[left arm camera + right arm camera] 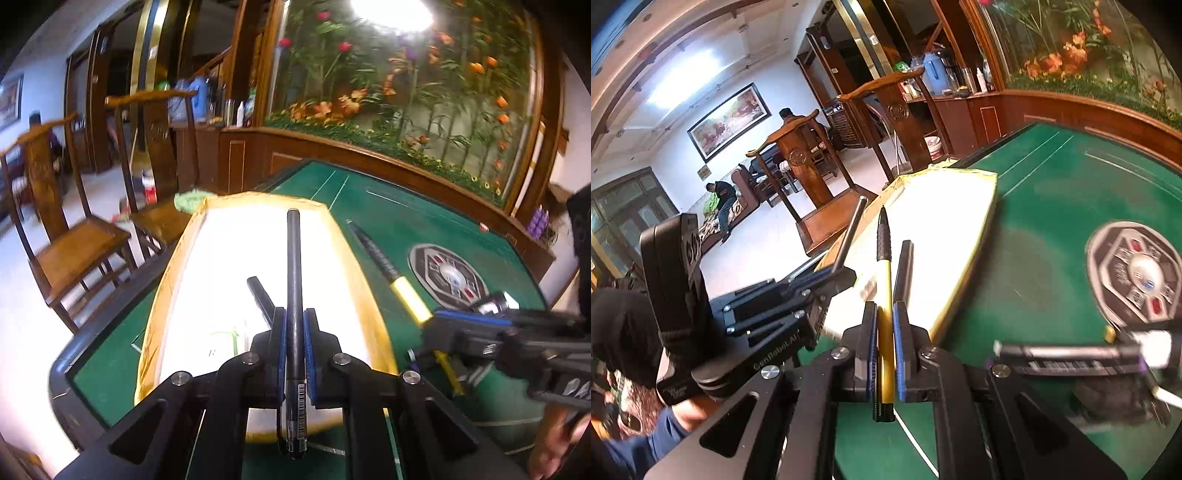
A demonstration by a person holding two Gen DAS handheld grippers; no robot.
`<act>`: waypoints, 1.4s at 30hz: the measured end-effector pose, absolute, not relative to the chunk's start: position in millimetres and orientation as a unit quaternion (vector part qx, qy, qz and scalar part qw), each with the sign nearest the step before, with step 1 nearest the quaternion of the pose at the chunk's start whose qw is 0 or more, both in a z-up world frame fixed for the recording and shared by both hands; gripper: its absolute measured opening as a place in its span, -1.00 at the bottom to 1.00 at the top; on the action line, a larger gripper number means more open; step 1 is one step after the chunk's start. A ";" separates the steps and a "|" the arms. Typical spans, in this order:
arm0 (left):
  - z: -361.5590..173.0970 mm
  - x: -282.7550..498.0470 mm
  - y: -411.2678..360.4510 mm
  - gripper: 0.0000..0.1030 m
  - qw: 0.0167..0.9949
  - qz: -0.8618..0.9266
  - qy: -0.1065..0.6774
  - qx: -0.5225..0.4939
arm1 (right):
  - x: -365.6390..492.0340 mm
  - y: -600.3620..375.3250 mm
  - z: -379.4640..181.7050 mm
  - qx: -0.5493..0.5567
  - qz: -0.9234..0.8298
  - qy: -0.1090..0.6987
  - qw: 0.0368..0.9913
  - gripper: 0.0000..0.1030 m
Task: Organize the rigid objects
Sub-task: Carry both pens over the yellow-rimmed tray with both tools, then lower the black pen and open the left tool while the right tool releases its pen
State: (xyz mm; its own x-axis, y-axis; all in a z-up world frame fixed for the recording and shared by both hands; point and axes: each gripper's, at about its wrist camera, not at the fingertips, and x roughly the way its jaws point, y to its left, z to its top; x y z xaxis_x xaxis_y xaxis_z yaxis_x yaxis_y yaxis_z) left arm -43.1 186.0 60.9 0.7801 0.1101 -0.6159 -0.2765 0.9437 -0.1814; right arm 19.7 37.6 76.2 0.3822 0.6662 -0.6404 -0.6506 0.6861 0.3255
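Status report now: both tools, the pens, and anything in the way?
Left tool shut on black pen. Right tool shut on yellow pen. Both over white tray with another dark pen. Nothing blocking.

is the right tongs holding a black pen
No, the right tongs are shut on a yellow pen with a black grip; the all-black pen sits in the left tongs.

A long black pen (294, 295) is clamped lengthwise in the left claw (294, 332), pointing out over the white, yellow-edged box (229, 236). A yellow pen (885, 314) with a black ribbed tip is clamped likewise in the right claw (885, 332) at the box's near edge, and a third black pen (260, 291) lies on the box.
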 end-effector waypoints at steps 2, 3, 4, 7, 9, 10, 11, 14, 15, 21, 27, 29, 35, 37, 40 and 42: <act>55.9 -32.1 196.0 -0.84 0.929 0.106 0.324 -0.144 | 34.3 53.0 68.1 0.017 0.391 0.405 0.826 -0.84; 53.8 -26.0 199.2 -0.84 0.927 0.104 0.327 -0.149 | 40.7 59.1 64.5 0.017 0.387 0.410 0.826 -0.84; 51.3 -21.1 202.9 -0.84 0.925 0.105 0.331 -0.156 | 46.7 64.4 60.3 0.017 0.380 0.413 0.828 -0.84; 42.5 -7.6 214.2 -0.84 0.915 0.103 0.341 -0.189 | 65.5 75.9 46.9 0.019 0.359 0.428 0.829 -0.85; 38.1 -4.4 218.7 -0.84 0.910 0.111 0.346 -0.199 | 76.5 80.2 40.8 0.020 0.350 0.437 0.828 -0.85; 36.5 -3.7 219.5 -0.84 0.909 0.115 0.347 -0.199 | 80.1 83.0 38.0 0.019 0.346 0.443 0.827 -0.85; 35.3 -3.4 219.5 -0.84 0.909 0.117 0.347 -0.198 | 82.0 84.2 36.6 0.019 0.346 0.444 0.826 -0.85; 32.2 -1.6 221.0 -0.84 0.907 0.124 0.355 -0.189 | 83.7 92.4 34.6 0.008 0.345 0.447 0.825 -0.85; 32.2 -2.2 222.0 -0.84 0.907 0.125 0.355 -0.189 | 83.1 94.6 34.9 0.006 0.346 0.447 0.825 -0.85; 26.3 -5.9 227.4 -0.84 0.904 0.136 0.360 -0.188 | 82.2 104.8 25.5 -0.018 0.346 0.452 0.822 -0.85; 17.6 -5.7 227.8 -0.84 0.902 0.134 0.365 -0.185 | 83.3 109.5 18.2 -0.031 0.342 0.455 0.821 -0.85; 17.5 -7.7 227.0 -0.83 0.905 0.138 0.360 -0.178 | 81.9 110.6 16.6 -0.038 0.338 0.452 0.825 -0.85; 18.4 -11.3 226.8 -0.83 0.909 0.129 0.352 -0.184 | 80.4 116.1 15.5 -0.054 0.333 0.446 0.829 -0.84; 18.6 -12.8 227.1 -0.80 0.909 0.129 0.350 -0.184 | 79.0 117.5 15.5 -0.055 0.332 0.446 0.829 -0.84; 19.6 -16.5 226.1 -0.60 0.910 0.135 0.348 -0.181 | 76.8 114.4 16.9 -0.056 0.331 0.442 0.832 -0.83; 20.4 -21.4 227.4 -0.44 0.910 0.139 0.342 -0.188 | 75.3 112.6 16.5 -0.056 0.328 0.442 0.833 -0.83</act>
